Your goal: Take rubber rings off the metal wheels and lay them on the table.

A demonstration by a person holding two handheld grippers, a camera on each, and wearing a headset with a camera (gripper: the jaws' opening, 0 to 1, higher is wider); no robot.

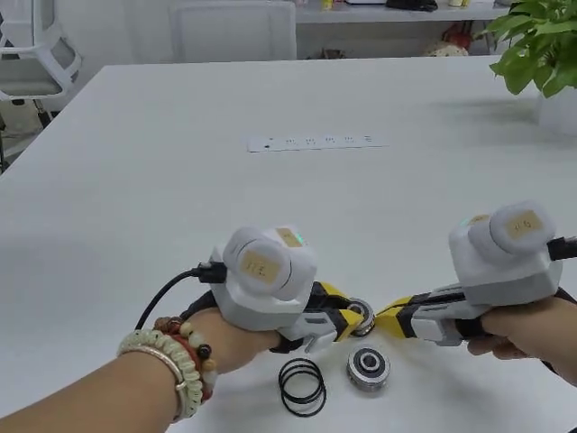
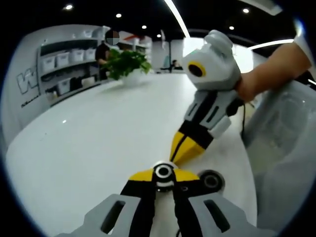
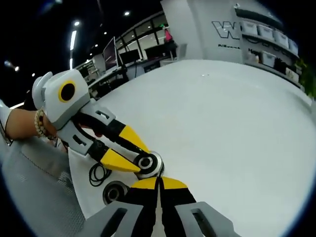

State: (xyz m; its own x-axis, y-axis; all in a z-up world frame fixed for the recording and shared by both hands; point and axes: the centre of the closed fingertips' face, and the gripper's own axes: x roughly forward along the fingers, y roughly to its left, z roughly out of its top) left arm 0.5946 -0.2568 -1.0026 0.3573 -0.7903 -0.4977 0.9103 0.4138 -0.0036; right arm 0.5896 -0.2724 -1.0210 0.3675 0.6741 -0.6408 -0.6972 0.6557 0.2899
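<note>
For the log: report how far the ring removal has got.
Done: rubber rings lie on the table beside a loose metal wheel. In hand: the left gripper clamps a second wheel; the right gripper, shut, sits at its rim. Left: stripping that wheel; whether the loose one is bare is unclear.

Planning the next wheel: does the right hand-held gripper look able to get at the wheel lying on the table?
Probably yes: the loose wheel lies uncovered near the right hand-held gripper, rubber rings beside it, apart. That gripper's shut jaws must open first.
</note>
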